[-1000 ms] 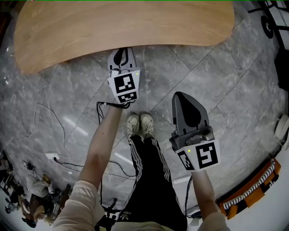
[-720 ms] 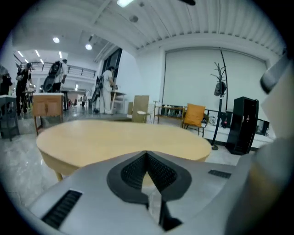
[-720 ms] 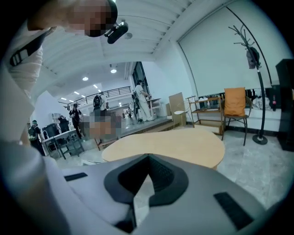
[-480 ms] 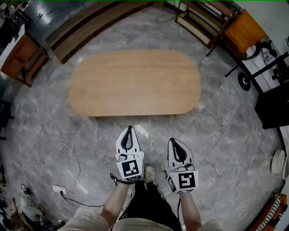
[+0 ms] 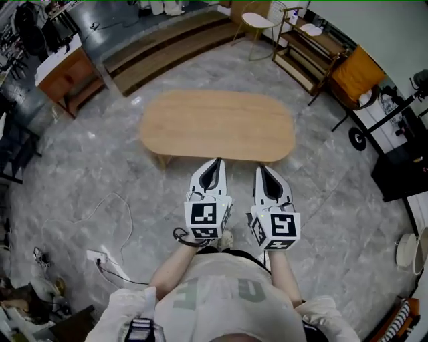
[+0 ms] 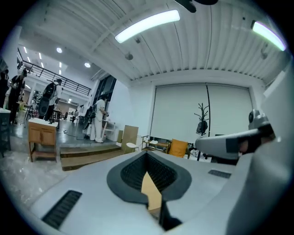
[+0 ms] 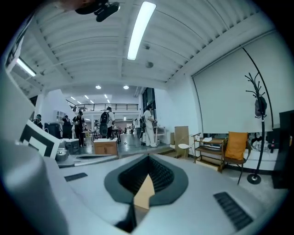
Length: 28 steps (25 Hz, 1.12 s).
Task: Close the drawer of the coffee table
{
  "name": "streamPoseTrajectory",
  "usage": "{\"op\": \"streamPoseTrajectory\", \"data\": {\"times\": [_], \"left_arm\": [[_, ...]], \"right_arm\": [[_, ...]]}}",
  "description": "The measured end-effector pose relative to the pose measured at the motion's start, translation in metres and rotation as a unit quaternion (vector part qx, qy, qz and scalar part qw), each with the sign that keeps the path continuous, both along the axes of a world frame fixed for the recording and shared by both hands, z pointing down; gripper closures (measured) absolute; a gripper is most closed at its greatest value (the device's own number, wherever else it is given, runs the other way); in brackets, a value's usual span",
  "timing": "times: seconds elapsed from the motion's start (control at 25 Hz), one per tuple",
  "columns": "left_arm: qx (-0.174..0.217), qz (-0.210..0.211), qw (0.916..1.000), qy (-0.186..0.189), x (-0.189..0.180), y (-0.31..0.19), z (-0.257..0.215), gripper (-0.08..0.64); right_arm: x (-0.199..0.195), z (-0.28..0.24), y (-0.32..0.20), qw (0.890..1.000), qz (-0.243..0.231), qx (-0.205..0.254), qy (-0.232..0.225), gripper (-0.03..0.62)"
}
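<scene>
The oval wooden coffee table (image 5: pixel 217 127) stands on the grey marble floor ahead of me. No drawer shows from above; the tabletop hides its side. My left gripper (image 5: pixel 215 162) and right gripper (image 5: pixel 261 169) are held side by side in front of my chest. They point level toward the table's near edge and touch nothing. Both have their jaws shut with nothing between them. In the left gripper view the left gripper (image 6: pixel 147 154) shows a sliver of the table's wood (image 6: pixel 152 192) below its tips. The right gripper (image 7: pixel 148 159) looks the same in its own view.
A white cable and power strip (image 5: pixel 94 256) lie on the floor at the left. Wooden steps (image 5: pixel 167 40), a chair (image 5: pixel 257 19), a low shelf (image 5: pixel 304 47) and an orange seat (image 5: pixel 354 75) line the back. A black cart (image 5: pixel 401 160) stands at the right.
Both grippers have risen from down by my legs and now sit close together at chest height. The view has pulled back, so the whole table shows, farther off.
</scene>
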<state>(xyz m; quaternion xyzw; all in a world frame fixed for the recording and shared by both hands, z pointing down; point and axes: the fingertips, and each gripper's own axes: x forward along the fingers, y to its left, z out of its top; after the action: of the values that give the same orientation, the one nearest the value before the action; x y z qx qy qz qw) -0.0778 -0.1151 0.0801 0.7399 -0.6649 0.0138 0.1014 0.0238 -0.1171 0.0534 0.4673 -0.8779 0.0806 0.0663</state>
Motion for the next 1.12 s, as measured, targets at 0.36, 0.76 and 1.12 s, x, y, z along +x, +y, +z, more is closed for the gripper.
{"op": "streamPoseTrajectory", "data": {"times": [0.36, 0.76, 1.12], "left_arm": [[0.063, 0.018, 0.9978, 0.01, 0.0, 0.055, -0.049, 0.554], [0.055, -0.009, 0.998, -0.032, -0.011, 0.086, -0.049, 0.554], [0.054, -0.002, 0.9972, -0.053, -0.011, 0.083, -0.05, 0.554]], "right_arm": [[-0.035, -0.011, 0.083, 0.998, -0.064, 0.016, 0.005, 0.586], [-0.038, -0.01, 0.089, 0.998, -0.057, 0.026, -0.021, 0.586], [-0.032, -0.013, 0.077, 0.998, -0.042, 0.027, -0.027, 0.586]]}}
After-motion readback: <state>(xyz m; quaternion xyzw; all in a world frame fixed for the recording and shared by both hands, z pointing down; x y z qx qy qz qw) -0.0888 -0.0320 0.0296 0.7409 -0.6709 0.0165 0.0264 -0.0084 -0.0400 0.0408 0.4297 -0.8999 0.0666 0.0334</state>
